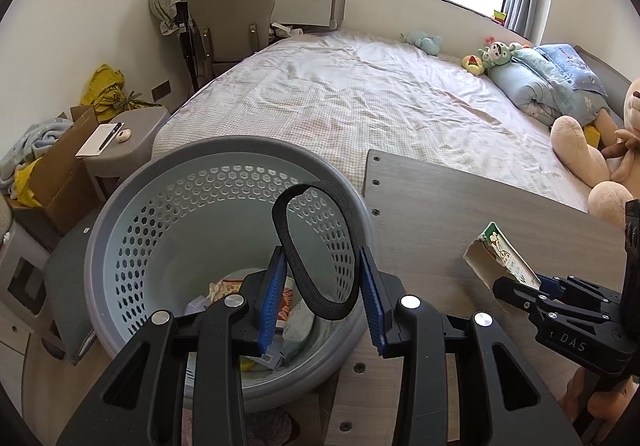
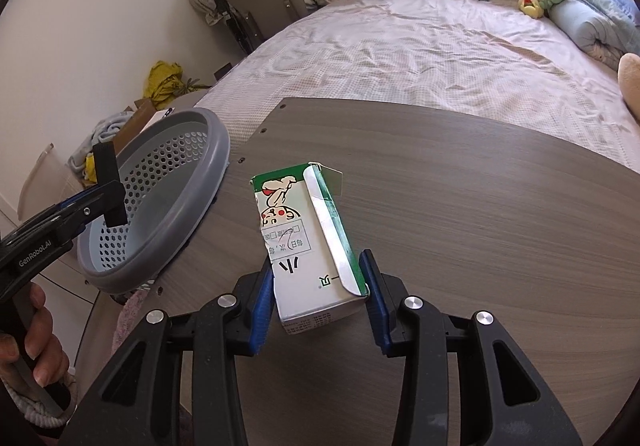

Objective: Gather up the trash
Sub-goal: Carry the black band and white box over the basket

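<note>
My left gripper [image 1: 323,264] is shut on a black strap loop [image 1: 316,250] and holds it over the grey perforated basket [image 1: 120,230], which has several wrappers in its bottom. In the right wrist view the left gripper [image 2: 106,197] shows with the strap [image 2: 109,185] above the basket [image 2: 208,173]. My right gripper [image 2: 318,270] is shut on a white and green carton [image 2: 308,242] just above the grey wooden table [image 2: 480,205]. The carton [image 1: 500,254] also shows in the left wrist view, in the right gripper [image 1: 516,286].
A bed [image 1: 360,93] with pillows and plush toys lies behind the table. A grey stool [image 1: 128,141], a cardboard box [image 1: 60,169] and a chair [image 1: 228,25] stand to the left of the bed.
</note>
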Tool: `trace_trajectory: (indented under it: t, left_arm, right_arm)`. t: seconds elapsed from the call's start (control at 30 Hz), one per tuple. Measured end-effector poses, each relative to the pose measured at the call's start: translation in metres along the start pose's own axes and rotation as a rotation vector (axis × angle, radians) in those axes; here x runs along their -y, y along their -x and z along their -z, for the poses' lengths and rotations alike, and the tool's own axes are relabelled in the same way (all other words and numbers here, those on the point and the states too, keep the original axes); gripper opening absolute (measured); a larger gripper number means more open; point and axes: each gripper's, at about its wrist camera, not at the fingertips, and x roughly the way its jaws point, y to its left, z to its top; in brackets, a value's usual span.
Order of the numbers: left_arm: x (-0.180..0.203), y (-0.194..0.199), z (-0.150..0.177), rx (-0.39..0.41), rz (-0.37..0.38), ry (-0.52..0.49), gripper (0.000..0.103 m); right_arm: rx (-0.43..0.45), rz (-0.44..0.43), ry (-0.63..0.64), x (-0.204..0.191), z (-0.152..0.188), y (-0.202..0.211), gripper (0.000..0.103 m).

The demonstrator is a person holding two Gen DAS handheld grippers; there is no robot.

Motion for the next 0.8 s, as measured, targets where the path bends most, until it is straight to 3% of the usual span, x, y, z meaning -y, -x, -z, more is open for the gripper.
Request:
trace_trajectory:
  t: [0.13, 0.47, 0.8]
  left_arm:
    - [-0.025, 0.004, -0.001, 0.013, -0.028, 0.029, 0.035]
    - [-0.076, 0.003, -0.008, 0.014, -0.096, 0.062, 0.035]
    - [-0.104, -0.003, -0.011, 0.008, -0.124, 0.081, 0.035]
  right_arm:
    - [0.007, -0.048, -0.003, -0.020, -0.007, 0.001, 0.040]
    - [0.037, -0.063, 0.115, -0.083, -0.034, -0.006, 0.040]
    - [0.034, -0.076, 0.205, -0.132, -0.049, -0.029, 0.040]
